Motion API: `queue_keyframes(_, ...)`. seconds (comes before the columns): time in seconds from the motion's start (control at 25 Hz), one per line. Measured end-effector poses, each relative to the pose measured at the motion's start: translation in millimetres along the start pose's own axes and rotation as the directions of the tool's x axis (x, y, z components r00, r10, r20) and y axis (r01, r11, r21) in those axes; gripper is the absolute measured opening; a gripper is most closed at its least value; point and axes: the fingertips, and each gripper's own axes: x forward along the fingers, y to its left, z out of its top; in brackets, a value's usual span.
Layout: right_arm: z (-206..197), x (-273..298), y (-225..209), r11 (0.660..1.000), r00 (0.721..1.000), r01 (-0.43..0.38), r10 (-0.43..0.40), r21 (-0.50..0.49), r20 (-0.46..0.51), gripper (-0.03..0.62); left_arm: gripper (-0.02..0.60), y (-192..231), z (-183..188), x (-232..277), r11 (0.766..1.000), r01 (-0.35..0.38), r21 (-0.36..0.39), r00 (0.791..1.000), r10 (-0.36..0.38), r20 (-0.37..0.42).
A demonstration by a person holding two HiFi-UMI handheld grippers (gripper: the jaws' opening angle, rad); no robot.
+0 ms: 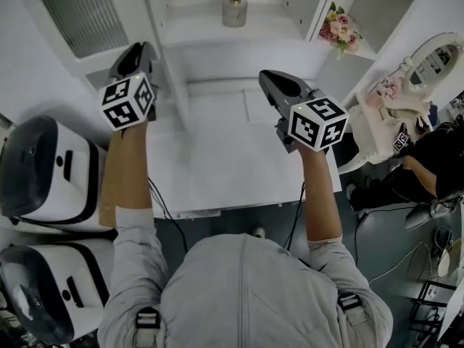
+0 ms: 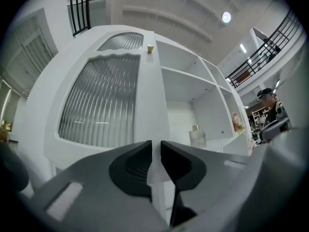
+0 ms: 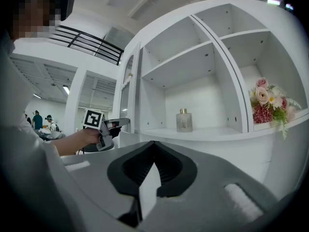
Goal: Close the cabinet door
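Note:
The white cabinet door (image 1: 94, 62) with its ribbed glass pane stands swung open at the upper left of the head view. My left gripper (image 1: 145, 49) is at its free edge. In the left gripper view the jaws (image 2: 156, 146) stand close on either side of the door's (image 2: 104, 100) white edge, shut on it. The right gripper view shows the door (image 3: 129, 81) edge-on, with the left gripper (image 3: 116, 123) at it. My right gripper (image 1: 267, 75) hovers over the counter before the open shelves. It (image 3: 154, 144) is shut and holds nothing.
A glass bottle (image 1: 234, 9) stands on the open shelf behind the door's opening. Flowers (image 1: 341, 29) sit in the compartment to the right. The white counter (image 1: 217, 165) juts out below. Two white appliances (image 1: 43, 169) stand at the left, and a person (image 1: 428, 165) sits by a mirror (image 1: 435, 60) at the right.

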Motion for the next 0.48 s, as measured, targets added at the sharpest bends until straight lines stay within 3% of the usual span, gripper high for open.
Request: queue_keyframes(0.48,-2.9,7.7,-21.1,0.999,0.999,0.04,-0.04,0.012,-0.011,0.002,0.029,11.0,-5.0,26.8,0.998,-0.046,0.053,0.999,0.046,0.0)
